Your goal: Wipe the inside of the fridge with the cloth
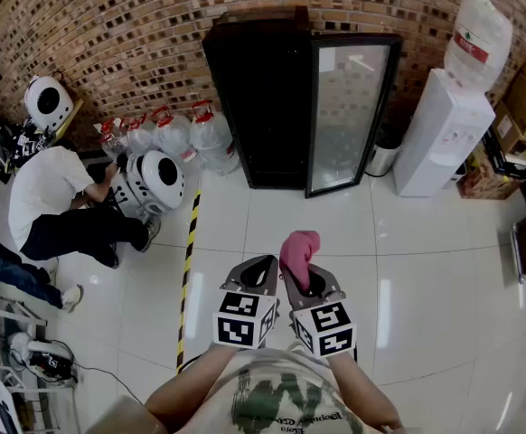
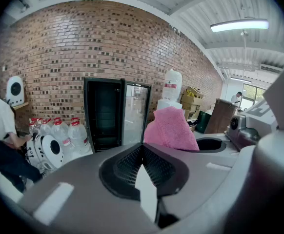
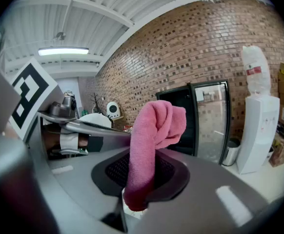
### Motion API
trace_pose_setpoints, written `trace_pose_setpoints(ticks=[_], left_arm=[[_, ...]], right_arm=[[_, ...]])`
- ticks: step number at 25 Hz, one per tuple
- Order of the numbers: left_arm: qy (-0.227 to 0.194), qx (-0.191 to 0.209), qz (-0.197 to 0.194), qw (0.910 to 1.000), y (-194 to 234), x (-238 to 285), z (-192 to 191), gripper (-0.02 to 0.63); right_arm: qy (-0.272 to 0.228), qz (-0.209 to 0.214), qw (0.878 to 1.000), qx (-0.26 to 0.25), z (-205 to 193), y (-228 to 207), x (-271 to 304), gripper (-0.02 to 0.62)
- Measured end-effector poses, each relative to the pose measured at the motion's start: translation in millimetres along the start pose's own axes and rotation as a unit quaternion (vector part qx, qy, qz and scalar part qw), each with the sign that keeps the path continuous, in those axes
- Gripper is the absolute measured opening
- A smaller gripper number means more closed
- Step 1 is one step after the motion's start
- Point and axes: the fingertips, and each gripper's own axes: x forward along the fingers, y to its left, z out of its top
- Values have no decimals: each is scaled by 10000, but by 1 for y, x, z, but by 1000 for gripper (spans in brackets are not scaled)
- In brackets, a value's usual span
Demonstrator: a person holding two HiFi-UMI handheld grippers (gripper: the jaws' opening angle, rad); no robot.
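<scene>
At the far left, a person in a white shirt crouches on the tiled floor beside a round white machine and a cluster of water jugs. A yellow-and-black stripe runs along the floor just left of our grippers. Our left gripper has its jaws closed tip to tip with nothing between them. Just beside it, our right gripper is clamped on the pink cloth, which stands up out of the jaws and folds over at the top. We hold both close to our body, well apart from the black fridge against the brick wall ahead. Its glass door stands open on the right side, and the inside looks dark. Right of the door sit a small bin and a white water dispenser with a bottle on top.
</scene>
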Motion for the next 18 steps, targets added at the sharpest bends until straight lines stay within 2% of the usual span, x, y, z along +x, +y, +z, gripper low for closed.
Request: trace_pose_setpoints(ticks=[8,18], left_arm=[[-125,-171,-49,9998,57,57,35,15],[-5,-224,-367,9991,176,151,107,15]], right_arm=[[14,-89,9996,-258,29,-22,73,60],[283,-446,9986,-70,84,-66,219,60]])
